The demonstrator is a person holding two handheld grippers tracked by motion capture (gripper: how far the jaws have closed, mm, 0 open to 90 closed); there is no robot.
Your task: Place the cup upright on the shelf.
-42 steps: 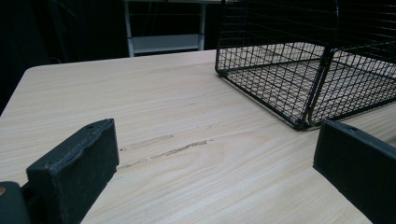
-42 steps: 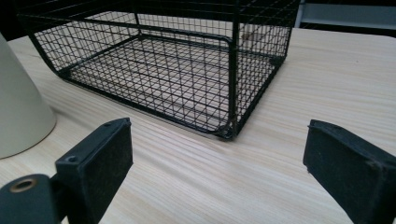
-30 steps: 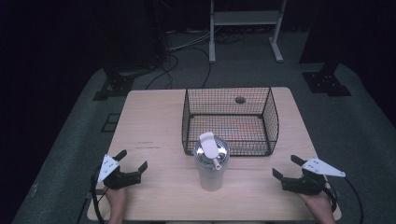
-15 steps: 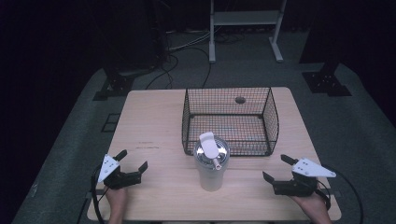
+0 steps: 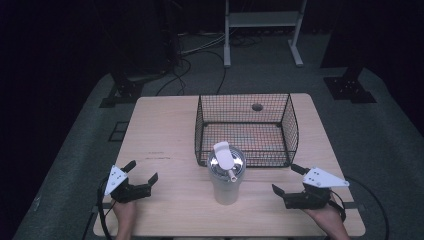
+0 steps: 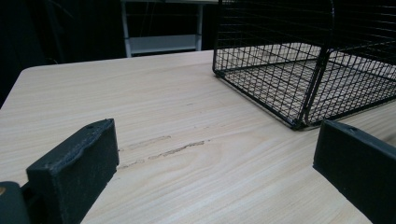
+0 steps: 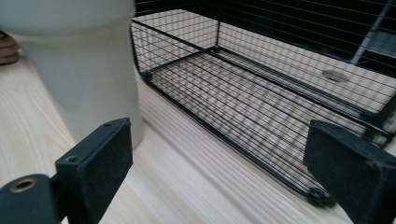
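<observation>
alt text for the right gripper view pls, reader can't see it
Right gripper, jaws wide open and empty, low over a pale wooden table. A white cup stands ahead near one jaw, beside an empty black wire basket.

left gripper (image 5: 142, 174) fingers spread; right gripper (image 5: 285, 181) likewise

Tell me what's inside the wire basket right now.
Nothing sits in the wire basket: bare table shows through its mesh floor. The lidded cup stands outside, against its near wall, hiding a small stretch of that wall's base in the high view.
</observation>
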